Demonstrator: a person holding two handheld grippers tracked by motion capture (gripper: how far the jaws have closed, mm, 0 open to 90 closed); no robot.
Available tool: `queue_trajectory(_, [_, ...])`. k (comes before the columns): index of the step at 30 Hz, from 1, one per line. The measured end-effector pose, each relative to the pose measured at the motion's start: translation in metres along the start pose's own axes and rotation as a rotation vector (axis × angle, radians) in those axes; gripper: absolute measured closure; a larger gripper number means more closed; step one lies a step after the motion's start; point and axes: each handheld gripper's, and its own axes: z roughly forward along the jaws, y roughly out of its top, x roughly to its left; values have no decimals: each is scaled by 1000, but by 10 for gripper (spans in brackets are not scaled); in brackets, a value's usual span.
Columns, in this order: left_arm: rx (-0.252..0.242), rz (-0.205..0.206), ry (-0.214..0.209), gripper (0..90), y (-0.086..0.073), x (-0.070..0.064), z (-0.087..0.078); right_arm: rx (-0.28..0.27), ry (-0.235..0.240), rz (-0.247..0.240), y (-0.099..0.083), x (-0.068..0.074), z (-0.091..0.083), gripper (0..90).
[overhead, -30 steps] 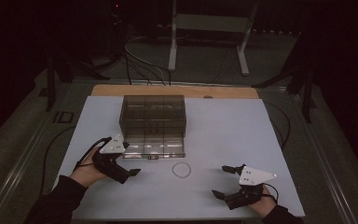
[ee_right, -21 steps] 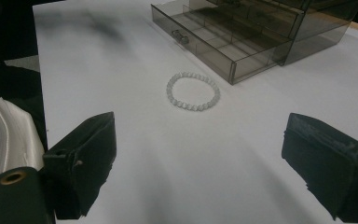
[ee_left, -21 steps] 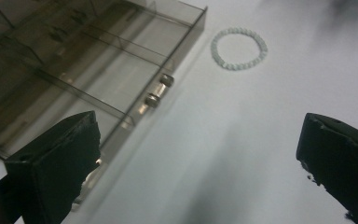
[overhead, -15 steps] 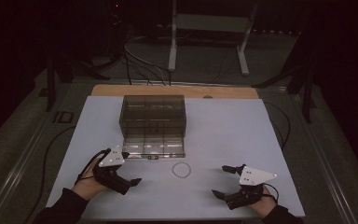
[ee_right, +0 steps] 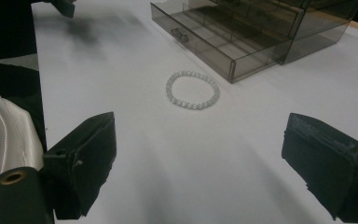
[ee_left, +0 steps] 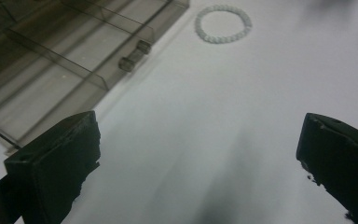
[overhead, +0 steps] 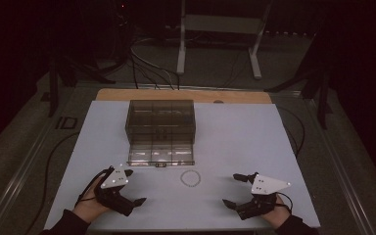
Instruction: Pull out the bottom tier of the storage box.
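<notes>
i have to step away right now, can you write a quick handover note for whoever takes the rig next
Left gripper: open, holding nothing, near the table's front left, just in front of the drawer.
Right gripper: open, holding nothing, near the front right.
Bead bracelet: lies flat on the white table, between the two grippers, just in front of the drawer's right end, not touching it.
Clear organiser box: its bottom drawer is pulled out; the compartments that show look empty.
Done: drawer is open.
Left, most likely: pick up the bracelet, set it in a drawer compartment, push the drawer shut.
</notes>
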Motion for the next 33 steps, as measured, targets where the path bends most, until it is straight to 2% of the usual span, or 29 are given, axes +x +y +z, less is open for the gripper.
queue_trajectory(5, [-42,-22,8,0,-7,1,-1,5,-3,0,-1,-1,0,98])
queue_trajectory(8, [-48,-33,1,0,-10,2,-1,6,-4,-2,-1,0,0,99])
queue_trajectory(19, [-53,-41,-15,0,-12,2,1,4,-3,-4,-1,-1,1,98])
queue_trajectory(33, [-43,-33,-24,0,-13,1,2,4,-5,-4,0,-1,1,99])
